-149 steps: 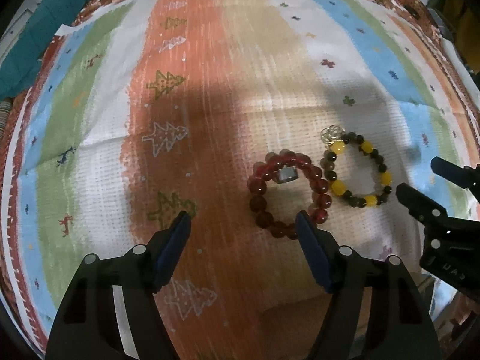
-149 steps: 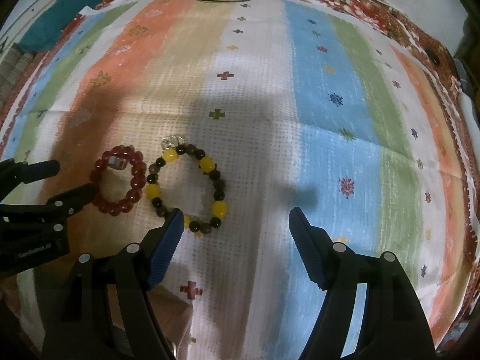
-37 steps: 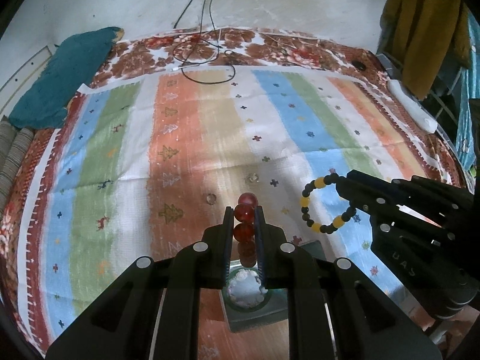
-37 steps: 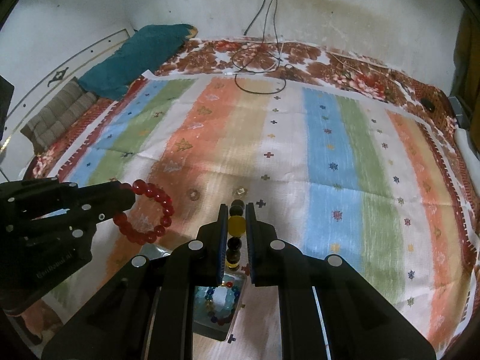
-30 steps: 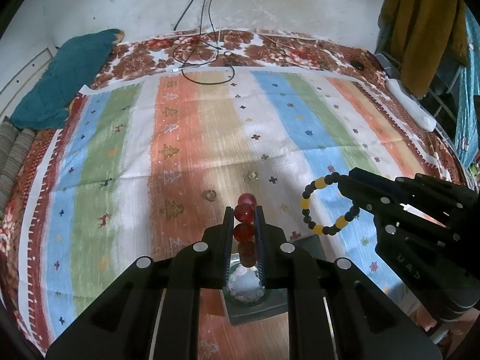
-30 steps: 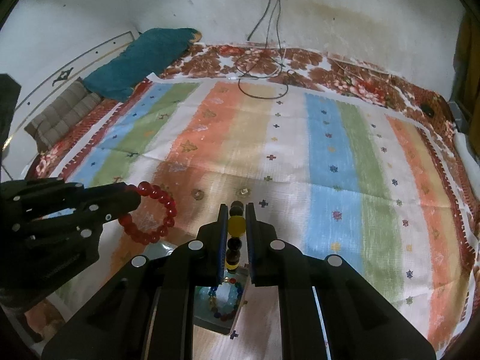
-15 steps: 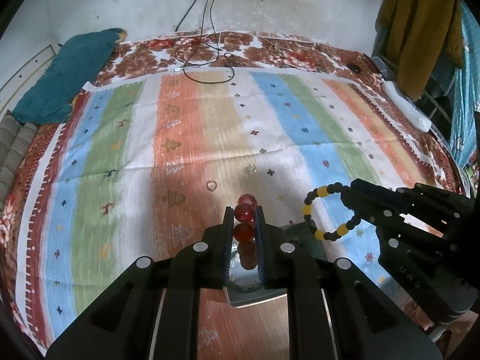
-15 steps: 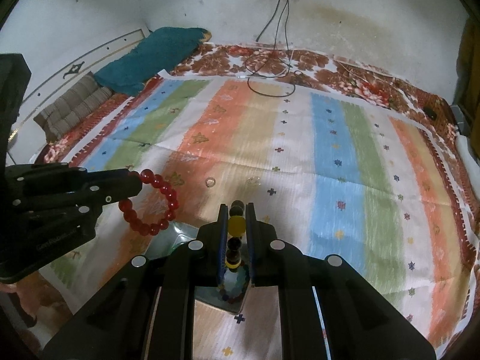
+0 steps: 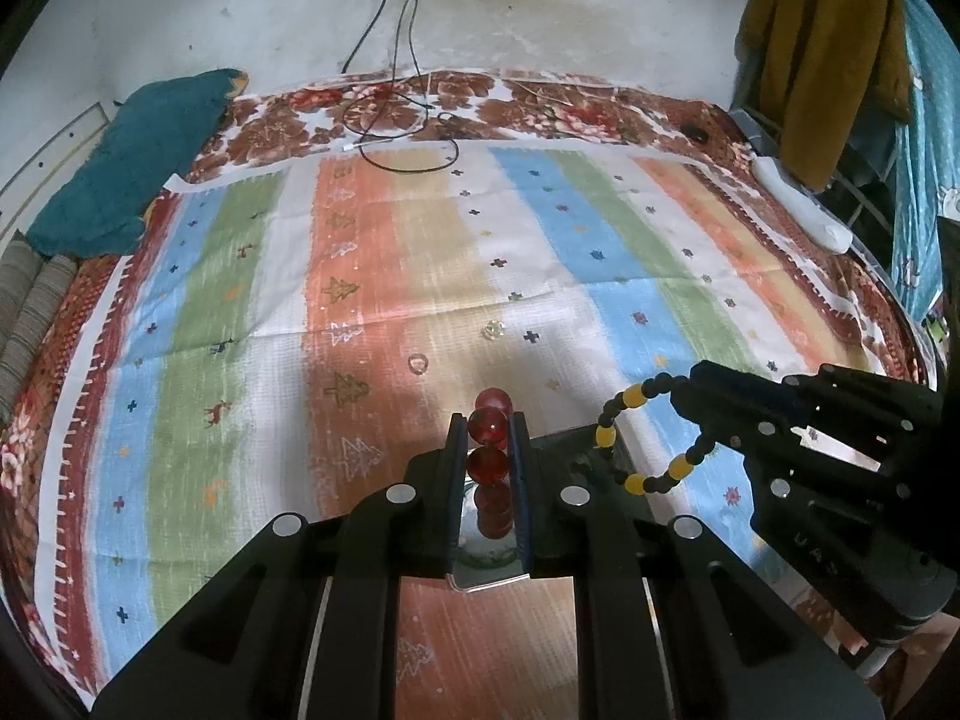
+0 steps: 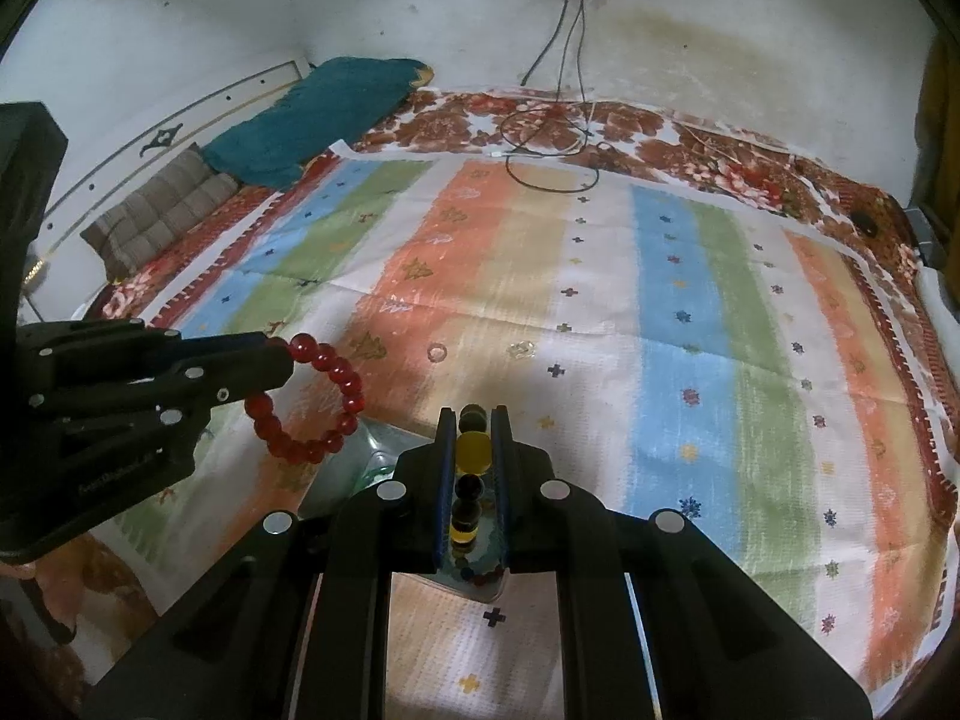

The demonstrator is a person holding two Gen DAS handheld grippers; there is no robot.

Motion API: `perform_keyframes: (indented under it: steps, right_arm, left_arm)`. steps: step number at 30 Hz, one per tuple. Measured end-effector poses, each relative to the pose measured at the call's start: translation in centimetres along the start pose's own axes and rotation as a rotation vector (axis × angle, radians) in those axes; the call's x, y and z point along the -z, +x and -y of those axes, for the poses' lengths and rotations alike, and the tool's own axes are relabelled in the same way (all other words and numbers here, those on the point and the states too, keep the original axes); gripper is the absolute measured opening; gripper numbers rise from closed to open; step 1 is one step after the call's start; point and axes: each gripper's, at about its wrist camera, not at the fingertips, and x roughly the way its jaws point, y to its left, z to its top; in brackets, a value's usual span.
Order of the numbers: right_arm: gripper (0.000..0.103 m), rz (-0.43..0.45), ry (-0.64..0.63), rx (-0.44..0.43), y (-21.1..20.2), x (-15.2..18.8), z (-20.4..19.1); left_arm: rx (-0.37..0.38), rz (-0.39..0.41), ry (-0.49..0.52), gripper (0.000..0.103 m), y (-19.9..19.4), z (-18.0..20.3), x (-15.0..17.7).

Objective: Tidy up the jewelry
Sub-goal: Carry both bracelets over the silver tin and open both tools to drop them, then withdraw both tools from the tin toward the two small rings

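Observation:
My left gripper (image 9: 487,426) is shut on a red bead bracelet (image 9: 489,441), held in the air; the bracelet also hangs in the right wrist view (image 10: 336,384). My right gripper (image 10: 473,423) is shut on a yellow and dark bead bracelet (image 10: 471,450), which also shows in the left wrist view (image 9: 645,438). Both hang above a clear jewelry box (image 9: 480,564), seen under the jaws in the right wrist view too (image 10: 372,468). A small silver ring (image 9: 417,363) and a clear ring (image 9: 492,330) lie on the striped cloth (image 9: 360,300) beyond.
A teal pillow (image 9: 132,162) lies at the far left. Black cables (image 9: 408,144) run from a wall socket onto the cloth's far edge. A white object (image 9: 798,210) and hanging clothes (image 9: 822,48) are at the far right.
Five seconds ago both bracelets lay on the cloth with both grippers open. Now each is gripped and lifted; over the last second both grippers rose and pulled back a little.

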Motion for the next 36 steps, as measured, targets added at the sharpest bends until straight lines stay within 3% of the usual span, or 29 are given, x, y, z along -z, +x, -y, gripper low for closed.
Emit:
perform_keyframes:
  steps: [8, 10, 11, 15, 27, 36]
  right_arm:
    - [0.014, -0.03, 0.035, 0.006, 0.7, 0.0, 0.7]
    - [0.032, -0.036, 0.051, 0.017, 0.9, -0.1, 1.2]
    - [0.033, -0.037, 0.063, 0.022, 0.9, -0.2, 1.5]
    - [0.033, -0.053, 0.078, 0.024, 1.4, -0.4, 2.2]
    - [0.042, -0.113, 0.06, 0.028, 3.8, -1.2, 2.9]
    - [0.043, -0.173, 0.017, 0.025, 6.2, -1.8, 2.7]
  left_arm:
    - [-0.004, -0.018, 0.002, 0.015, 0.5, 0.1, 0.2]
    - [-0.005, -0.016, -0.013, 0.026, 0.4, -0.3, 0.0]
    - [-0.006, -0.016, -0.023, 0.028, 0.4, -0.6, 0.0]
    - [-0.018, -0.031, -0.036, 0.028, 0.7, -1.2, 0.1]
    - [-0.041, -0.076, -0.039, 0.044, 2.2, -2.9, -0.3]
    - [-0.059, -0.113, -0.019, 0.053, 4.0, -3.3, -0.9]
